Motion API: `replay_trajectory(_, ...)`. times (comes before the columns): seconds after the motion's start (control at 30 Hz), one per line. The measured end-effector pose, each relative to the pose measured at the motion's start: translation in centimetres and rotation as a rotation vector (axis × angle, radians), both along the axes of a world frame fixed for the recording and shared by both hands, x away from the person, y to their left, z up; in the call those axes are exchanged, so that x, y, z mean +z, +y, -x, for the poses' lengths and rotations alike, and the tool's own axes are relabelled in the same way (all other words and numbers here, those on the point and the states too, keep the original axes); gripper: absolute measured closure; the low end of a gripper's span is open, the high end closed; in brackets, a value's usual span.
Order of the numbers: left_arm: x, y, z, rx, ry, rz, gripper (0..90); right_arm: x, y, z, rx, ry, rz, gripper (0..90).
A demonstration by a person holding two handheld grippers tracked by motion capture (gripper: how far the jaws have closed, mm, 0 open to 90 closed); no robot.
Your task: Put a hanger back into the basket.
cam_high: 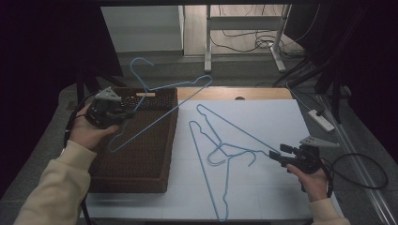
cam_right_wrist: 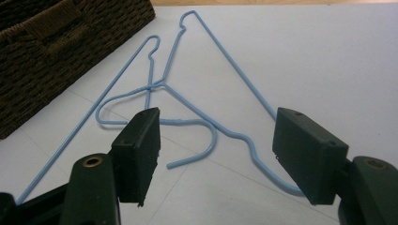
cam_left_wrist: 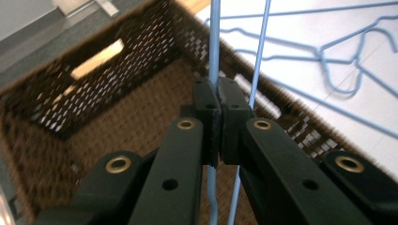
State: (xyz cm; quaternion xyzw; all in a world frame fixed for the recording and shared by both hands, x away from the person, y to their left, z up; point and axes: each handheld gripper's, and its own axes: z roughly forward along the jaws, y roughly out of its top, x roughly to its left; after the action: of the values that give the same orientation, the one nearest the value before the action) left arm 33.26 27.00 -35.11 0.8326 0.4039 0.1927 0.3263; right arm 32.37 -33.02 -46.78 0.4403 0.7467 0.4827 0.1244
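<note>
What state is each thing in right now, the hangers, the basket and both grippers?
Left gripper: shut on a blue hanger.
Held hanger: lifted, tilted over the basket.
Basket: open-topped, nothing seen lying in it.
Right gripper: open, low over the table, holding nothing.
Two hangers on the table: lying flat, overlapping.

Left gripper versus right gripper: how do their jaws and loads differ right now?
The left gripper is shut on the wire of a blue hanger, held in the air over the brown basket; the right gripper holds nothing. The left gripper's jaws are pressed together; the right gripper's stand wide apart, low by the two hangers on the table. Both are black, hand-held two-jaw tools.
</note>
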Motion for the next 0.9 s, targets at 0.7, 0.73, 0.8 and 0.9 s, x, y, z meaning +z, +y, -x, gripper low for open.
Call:
replay_trajectory(0.7,-4.5,5.8,3.1,0.224,0.035,-0.017,88.2,-0.5,0.1,0.0,-0.004,0.017,0.008,33.0)
replay_trajectory(0.73,-4.7,5.8,3.1,0.228,0.039,-0.018,88.2,-0.5,0.1,0.0,-0.005,0.017,0.008,33.0)
replay_trajectory(0.8,-5.1,5.8,3.0,0.232,0.048,-0.017,88.2,-0.5,0.2,0.0,-0.004,0.017,0.009,33.0)
replay_trajectory(0.9,-5.6,5.8,2.8,0.247,0.059,-0.033,88.2,-0.5,0.2,0.1,-0.003,0.019,0.012,33.0)
